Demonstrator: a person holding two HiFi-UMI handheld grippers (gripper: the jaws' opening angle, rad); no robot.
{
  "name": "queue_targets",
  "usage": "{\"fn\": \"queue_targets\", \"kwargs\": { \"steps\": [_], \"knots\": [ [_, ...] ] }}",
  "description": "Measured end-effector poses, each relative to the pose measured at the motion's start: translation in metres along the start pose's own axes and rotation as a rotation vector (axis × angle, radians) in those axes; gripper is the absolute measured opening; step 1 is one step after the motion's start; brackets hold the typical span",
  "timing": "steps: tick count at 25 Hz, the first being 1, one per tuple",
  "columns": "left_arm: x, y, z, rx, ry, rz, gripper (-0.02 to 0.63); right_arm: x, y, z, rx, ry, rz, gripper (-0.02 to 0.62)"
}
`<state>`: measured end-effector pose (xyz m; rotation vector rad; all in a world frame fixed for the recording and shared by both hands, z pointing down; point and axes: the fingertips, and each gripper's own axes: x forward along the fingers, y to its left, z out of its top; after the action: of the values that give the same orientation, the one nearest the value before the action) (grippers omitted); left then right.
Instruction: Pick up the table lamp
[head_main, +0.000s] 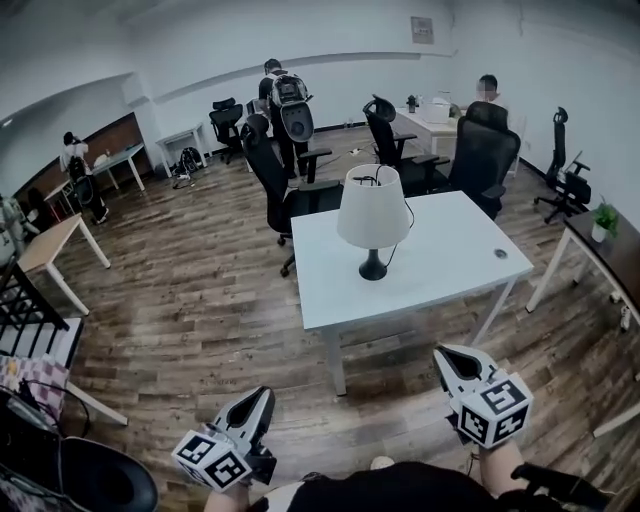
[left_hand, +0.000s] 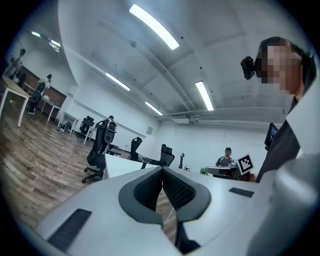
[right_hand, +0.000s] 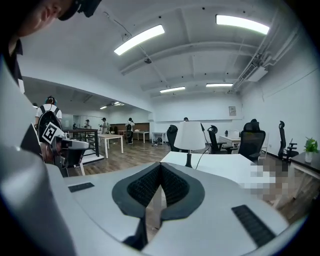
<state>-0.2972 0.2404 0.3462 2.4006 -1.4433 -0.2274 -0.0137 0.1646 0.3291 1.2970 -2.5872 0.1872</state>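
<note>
Jaws closed and empty on both the left gripper (head_main: 262, 404) and right gripper (head_main: 447, 357), low in frame; the table lamp (head_main: 373, 215) stands mid-frame on the white worktop (head_main: 450, 255).

- Table lamp (head_main: 373, 210): cord (head_main: 410, 228) too thin to trace to its far end in the head view.
- Worktop (head_main: 440, 285): small round item (head_main: 500, 253) near the right corner, too small to identify.
- Left tool (head_main: 263, 395): holding hand cut off by the head view's bottom edge.
- Left gripper view: worktop mostly hidden behind the tool body.
</note>
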Motion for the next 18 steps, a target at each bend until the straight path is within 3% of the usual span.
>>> {"fn": "queue_targets", "kwargs": {
  "steps": [6,13,18],
  "knots": [
    [0.047,0.011,0.0,-0.046,-0.044,0.071,0.012,0.034,-0.047,0.007,-0.001,-0.01,0.077,0.012],
    [0.1,-0.005,-0.012,0.029,0.046,0.026,0.012,0.059,-0.085,-0.003,0.03,0.024,0.138,0.012],
    [0.13,-0.012,-0.03,-0.027,0.09,-0.028,0.012,0.073,-0.099,-0.015,0.019,0.043,0.169,0.012]
  ]
}}
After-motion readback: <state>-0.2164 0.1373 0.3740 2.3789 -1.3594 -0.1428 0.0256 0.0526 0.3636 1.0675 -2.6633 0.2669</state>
